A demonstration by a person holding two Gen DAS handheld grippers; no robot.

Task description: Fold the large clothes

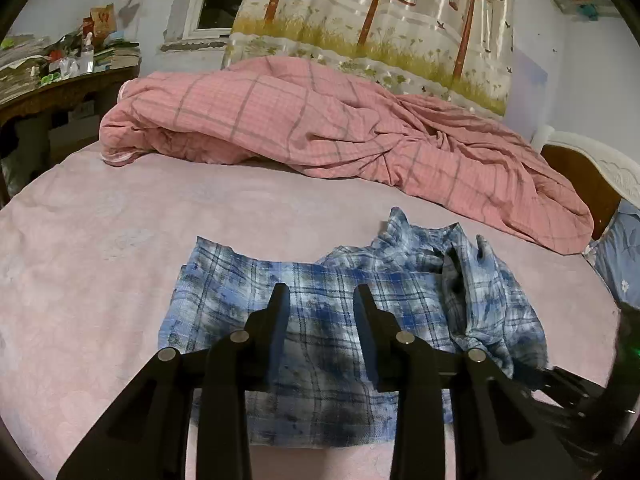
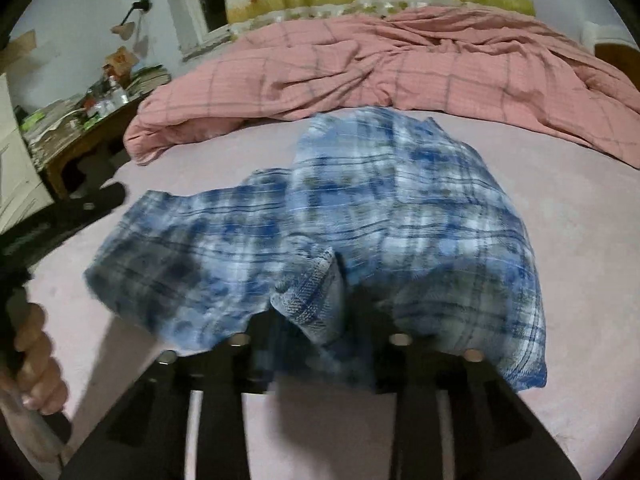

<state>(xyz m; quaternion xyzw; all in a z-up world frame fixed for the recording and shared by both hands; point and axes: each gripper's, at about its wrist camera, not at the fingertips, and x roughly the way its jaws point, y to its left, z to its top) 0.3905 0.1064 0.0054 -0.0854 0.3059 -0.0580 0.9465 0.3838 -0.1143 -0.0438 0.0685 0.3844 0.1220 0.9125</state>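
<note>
Left gripper [image 1: 322, 300]: jaws part-open, nothing between them, poised over the near flat part of the blue plaid shirt [image 1: 320, 320], which lies partly folded on the pink bedsheet [image 1: 100, 240]. Right gripper [image 2: 320, 320]: fingertips hidden under a blurred fold of the shirt draped over them, so I cannot tell whether the jaws grip it; the person's left hand [image 2: 36, 364] shows at that view's left edge. Farther back lie a crumpled pink checked duvet [image 1: 320, 128], a cluttered wooden table [image 1: 60, 88] and a tree-print curtain [image 1: 380, 20].
</note>
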